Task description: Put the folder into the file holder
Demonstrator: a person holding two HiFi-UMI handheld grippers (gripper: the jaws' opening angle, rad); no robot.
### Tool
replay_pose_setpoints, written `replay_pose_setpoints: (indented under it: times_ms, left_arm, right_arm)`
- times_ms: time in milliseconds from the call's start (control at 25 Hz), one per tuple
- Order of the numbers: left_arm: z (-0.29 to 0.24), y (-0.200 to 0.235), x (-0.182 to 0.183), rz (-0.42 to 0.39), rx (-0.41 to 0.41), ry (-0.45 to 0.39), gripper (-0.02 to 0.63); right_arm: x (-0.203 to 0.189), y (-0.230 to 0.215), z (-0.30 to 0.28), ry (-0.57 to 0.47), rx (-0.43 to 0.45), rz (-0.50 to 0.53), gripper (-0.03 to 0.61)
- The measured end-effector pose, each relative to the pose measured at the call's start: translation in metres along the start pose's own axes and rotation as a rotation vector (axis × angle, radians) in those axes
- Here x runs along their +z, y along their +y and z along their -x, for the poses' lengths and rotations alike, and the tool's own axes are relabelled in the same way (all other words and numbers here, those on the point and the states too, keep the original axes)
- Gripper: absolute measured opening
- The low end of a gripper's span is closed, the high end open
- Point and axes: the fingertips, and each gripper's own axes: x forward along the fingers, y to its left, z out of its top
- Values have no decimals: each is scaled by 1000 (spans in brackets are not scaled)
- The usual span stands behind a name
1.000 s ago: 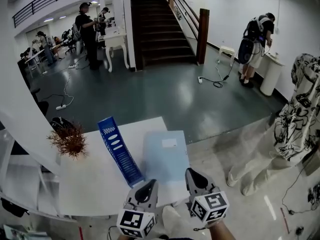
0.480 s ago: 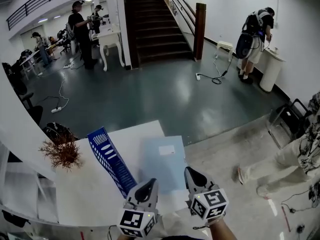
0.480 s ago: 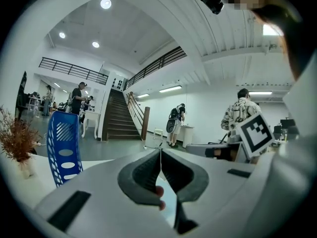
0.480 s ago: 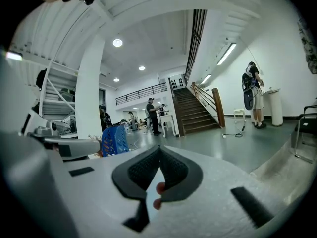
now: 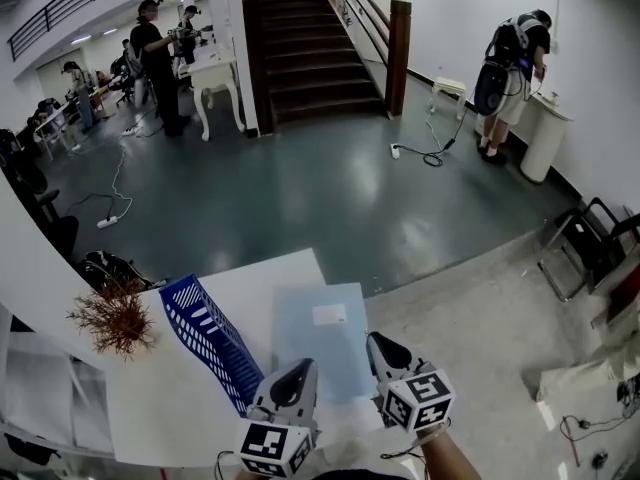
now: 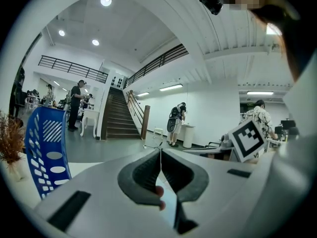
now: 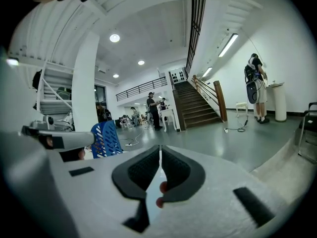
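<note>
As the fingers of your left gripper (image 6: 160, 156) and right gripper (image 7: 160, 151) sit together, empty, part them to pinch the flat pale-blue folder (image 5: 320, 336).

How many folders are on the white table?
1. The pale blue flat folder lies on the white table, right of the blue perforated plastic file holder; another could hide inside that holder.

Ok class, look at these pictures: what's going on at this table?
A person holds a claw in each hand over the near edge of a white table. A light blue folder lies flat on it, with the blue file holder to its left. The left claw and right claw are both shut and hold nothing; the folder is not yet picked up.
</note>
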Motion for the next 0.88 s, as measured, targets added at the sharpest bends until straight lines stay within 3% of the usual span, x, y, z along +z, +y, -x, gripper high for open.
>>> replay_pose_setpoints:
  times_ms: [480, 880]
  left_arm:
    - [-38, 19, 5, 24, 26, 32, 8]
    - [-64, 27, 0, 15, 8, 49, 8]
  right_arm:
    - [-27, -28, -52, 106, 60, 16, 21]
    - [-55, -54, -85, 202, 101, -59, 66]
